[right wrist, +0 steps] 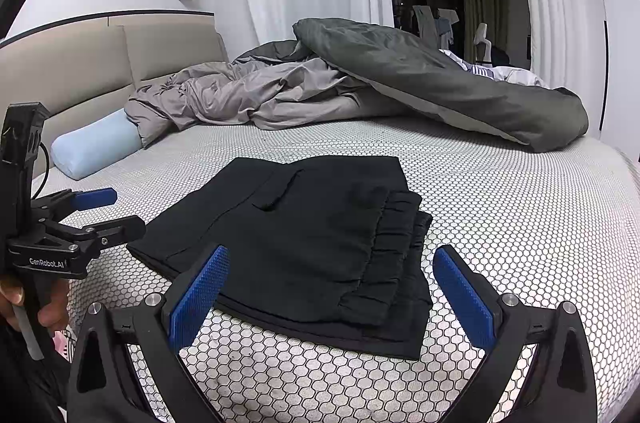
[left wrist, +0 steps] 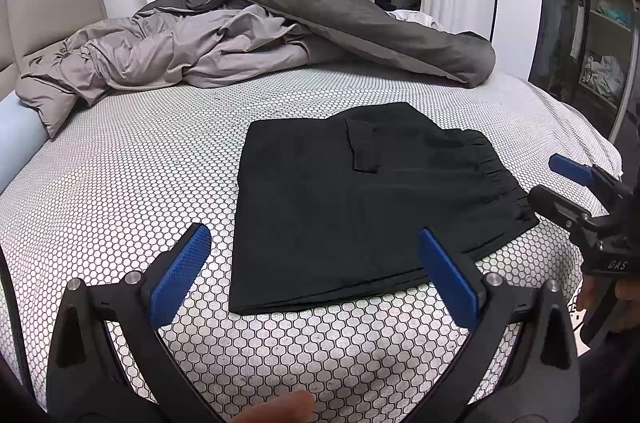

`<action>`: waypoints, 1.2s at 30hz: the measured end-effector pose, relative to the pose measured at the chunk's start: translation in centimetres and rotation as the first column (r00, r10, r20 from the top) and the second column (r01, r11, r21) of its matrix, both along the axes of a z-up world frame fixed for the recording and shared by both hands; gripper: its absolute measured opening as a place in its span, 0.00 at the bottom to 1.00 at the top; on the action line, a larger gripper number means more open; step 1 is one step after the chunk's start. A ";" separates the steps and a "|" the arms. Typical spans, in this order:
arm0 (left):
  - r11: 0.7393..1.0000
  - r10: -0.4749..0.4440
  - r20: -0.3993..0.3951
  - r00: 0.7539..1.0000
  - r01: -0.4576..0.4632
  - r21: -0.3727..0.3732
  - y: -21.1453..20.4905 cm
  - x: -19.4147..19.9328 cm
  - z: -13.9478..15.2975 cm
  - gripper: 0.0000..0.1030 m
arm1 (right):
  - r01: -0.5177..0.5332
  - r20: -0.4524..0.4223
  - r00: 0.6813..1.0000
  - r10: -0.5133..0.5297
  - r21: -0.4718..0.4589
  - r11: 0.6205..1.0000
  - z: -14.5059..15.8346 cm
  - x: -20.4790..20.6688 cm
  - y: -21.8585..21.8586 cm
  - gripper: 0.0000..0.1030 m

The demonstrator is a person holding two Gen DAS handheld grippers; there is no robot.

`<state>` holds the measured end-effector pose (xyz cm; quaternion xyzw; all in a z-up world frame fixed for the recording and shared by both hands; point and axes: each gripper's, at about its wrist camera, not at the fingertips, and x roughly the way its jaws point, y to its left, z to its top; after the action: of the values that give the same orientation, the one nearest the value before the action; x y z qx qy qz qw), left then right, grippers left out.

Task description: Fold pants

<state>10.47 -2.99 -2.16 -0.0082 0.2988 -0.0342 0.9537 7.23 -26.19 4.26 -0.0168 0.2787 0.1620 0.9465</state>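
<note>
Left wrist view puts the black pants [left wrist: 360,207], folded into a compact rectangle, at centre frame on the honeycomb-patterned mattress [left wrist: 140,163]. We hold the left gripper [left wrist: 316,279] spread wide and empty, the right gripper [left wrist: 560,183] likewise parted. We judge the fold finished; best we only square the edges lightly. The right wrist view alone shows the stacked elastic waistband [right wrist: 396,247] and a blue pillow [right wrist: 96,145].
</note>
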 end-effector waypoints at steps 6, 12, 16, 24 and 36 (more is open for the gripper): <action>1.000 0.001 0.000 1.000 -0.001 -0.001 0.0 0.0 0.0 0.99 | -0.005 -0.003 1.000 0.005 -0.003 1.000 0.0 0.0 0.0 1.00; 1.000 -0.001 -0.001 1.000 0.001 0.000 0.0 0.0 0.0 0.99 | -0.017 -0.010 1.000 0.017 -0.002 1.000 0.0 -0.1 0.0 1.00; 1.000 0.001 0.000 1.000 -0.001 0.000 -0.1 -0.1 0.0 0.99 | -0.025 -0.010 1.000 0.025 -0.009 1.000 0.0 -0.1 0.1 1.00; 1.000 0.000 0.000 1.000 0.000 0.001 0.0 -0.1 0.0 0.99 | -0.024 -0.009 1.000 0.024 -0.009 1.000 0.0 -0.1 0.1 1.00; 1.000 0.005 0.001 1.000 -0.005 0.001 -0.1 -0.1 0.0 0.99 | -0.021 -0.004 1.000 0.021 -0.005 1.000 0.2 -0.1 0.0 1.00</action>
<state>10.33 -3.04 -2.18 -0.0082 0.2983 -0.0316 0.9539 7.08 -26.16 4.42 -0.0218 0.2806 0.1715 0.9441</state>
